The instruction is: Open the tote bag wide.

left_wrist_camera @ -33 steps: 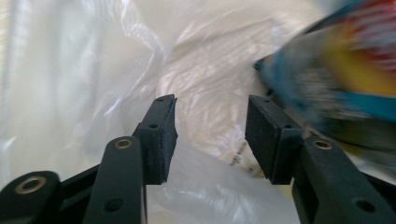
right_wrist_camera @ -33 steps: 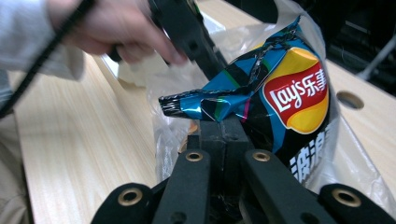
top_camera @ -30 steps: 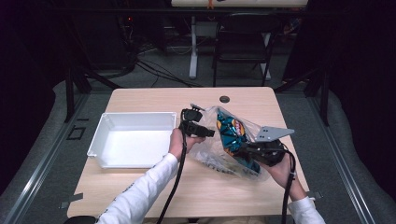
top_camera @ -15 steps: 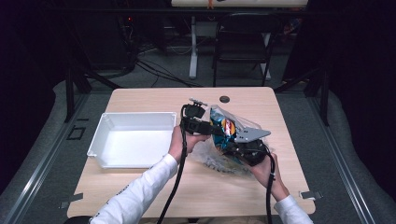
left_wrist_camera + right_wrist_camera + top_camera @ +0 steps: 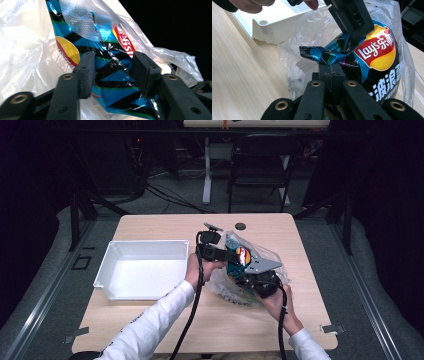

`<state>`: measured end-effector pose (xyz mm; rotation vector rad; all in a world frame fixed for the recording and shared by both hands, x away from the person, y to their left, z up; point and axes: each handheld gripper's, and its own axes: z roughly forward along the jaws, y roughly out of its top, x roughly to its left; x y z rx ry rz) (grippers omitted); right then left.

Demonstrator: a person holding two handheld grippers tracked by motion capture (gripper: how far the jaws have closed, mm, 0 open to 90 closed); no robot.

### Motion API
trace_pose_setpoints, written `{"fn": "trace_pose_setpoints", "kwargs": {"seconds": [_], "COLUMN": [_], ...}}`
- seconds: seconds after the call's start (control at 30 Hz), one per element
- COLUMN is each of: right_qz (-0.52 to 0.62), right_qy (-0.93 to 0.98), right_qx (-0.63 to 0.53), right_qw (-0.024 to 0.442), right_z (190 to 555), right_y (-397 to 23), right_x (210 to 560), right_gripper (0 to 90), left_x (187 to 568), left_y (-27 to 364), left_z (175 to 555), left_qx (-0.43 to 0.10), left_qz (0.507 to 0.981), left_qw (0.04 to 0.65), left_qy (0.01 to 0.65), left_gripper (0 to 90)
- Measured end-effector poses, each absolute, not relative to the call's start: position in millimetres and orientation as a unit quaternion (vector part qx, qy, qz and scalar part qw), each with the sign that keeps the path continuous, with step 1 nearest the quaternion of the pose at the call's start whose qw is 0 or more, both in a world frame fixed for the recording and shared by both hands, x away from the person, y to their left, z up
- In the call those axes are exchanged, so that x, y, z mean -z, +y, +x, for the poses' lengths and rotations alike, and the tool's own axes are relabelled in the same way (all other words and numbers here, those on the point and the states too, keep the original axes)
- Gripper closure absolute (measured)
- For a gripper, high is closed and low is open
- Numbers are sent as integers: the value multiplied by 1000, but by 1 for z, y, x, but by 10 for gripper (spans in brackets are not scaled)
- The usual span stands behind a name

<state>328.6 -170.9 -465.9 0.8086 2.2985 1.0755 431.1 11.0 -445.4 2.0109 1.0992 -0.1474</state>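
Your right gripper [image 5: 329, 68] has its jaws fully closed, pinching the crimped edge of the blue Lay's chip bag [image 5: 372, 62], which sits inside the clear plastic bag [image 5: 270, 257] on the surface [image 5: 150, 225], just beside the white tray [image 5: 142, 270]. Your left gripper [image 5: 113, 72] has its jaws about half open and just been closing, straddling the chip bag; I cannot tell whether they press on it.

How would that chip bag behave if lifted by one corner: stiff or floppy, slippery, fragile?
The chip bag would probably flop: its corner is already crumpled at the right gripper. Its glossy film, glinting between the left gripper pads, likely slips. It looks puffed, so probably light for its size, and a hard squeeze may crush the contents.
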Motion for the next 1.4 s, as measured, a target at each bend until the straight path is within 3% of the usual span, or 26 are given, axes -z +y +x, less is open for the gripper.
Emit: {"fn": "trace_pose_setpoints", "kwargs": {"seconds": [0.37,0.47,0.63,0.7,0.83,0.97,1.17,1.4], "right_qz": [292,291,289,290,302,327,368,398], "right_qy": [845,848,855,858,853,850,840,841], "right_qx": [-376,-373,-369,-370,-380,-371,-356,-330], "right_qw": [244,239,221,205,193,179,179,160], "right_z": [329,330,333,335,334,339,348,361], "right_y": [-164,-165,-166,-169,-181,-198,-220,-232], "right_x": [472,474,479,479,472,470,470,485], "right_gripper": [900,900,897,820,497,353,210,154], "left_x": [453,458,462,460,453,445,431,408], "left_y": [6,6,4,4,5,6,11,13], "left_z": [435,438,439,439,437,434,432,431], "left_qx": [54,63,59,54,42,30,16,-5], "left_qz": [819,819,827,830,832,840,848,856], "left_qw": [380,376,370,371,376,373,372,372], "left_qy": [427,429,419,413,406,393,376,359], "left_gripper": [722,811,864,872,878,881,883,885]}}
